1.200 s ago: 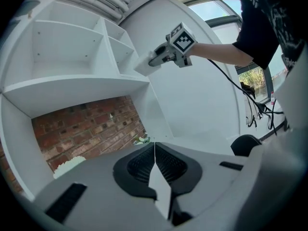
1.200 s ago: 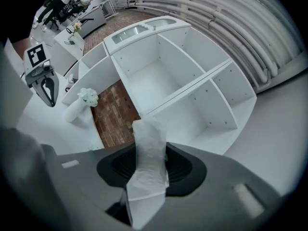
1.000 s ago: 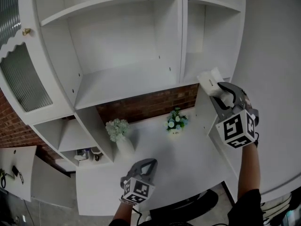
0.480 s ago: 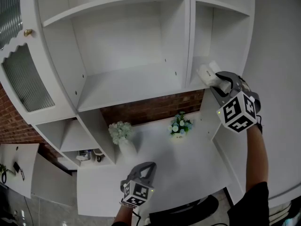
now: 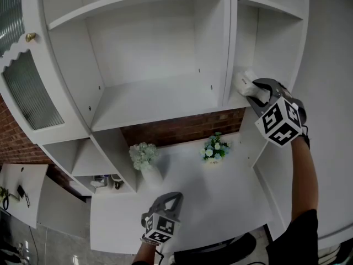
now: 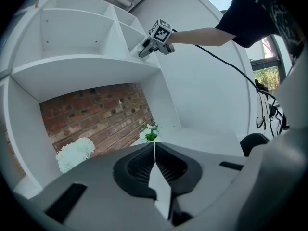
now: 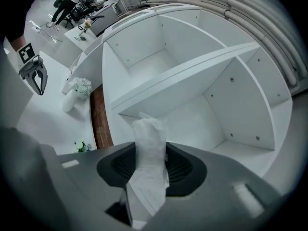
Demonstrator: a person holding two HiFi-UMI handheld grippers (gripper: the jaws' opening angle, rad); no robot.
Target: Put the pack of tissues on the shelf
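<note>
Pinching the pack of tissues (image 5: 242, 81), right hand-held gripper (image 5: 254, 93) at shelf (image 7: 202, 123) edge.

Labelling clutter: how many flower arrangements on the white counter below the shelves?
2. A white flower bunch in a white vase stands at the left; a small white-and-green posy sits right of it, by the red brick wall. The white counter is partly hidden at its near edge.

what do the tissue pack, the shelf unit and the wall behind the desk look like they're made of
The pack of tissues seems wrapped in thin white plastic film, creased and crinkled at its end. The shelf unit looks like smooth matte white board, probably painted or laminated wood; small peg holes dot its side panels. The wall is rough red-brown brick with pale mortar lines.
</note>
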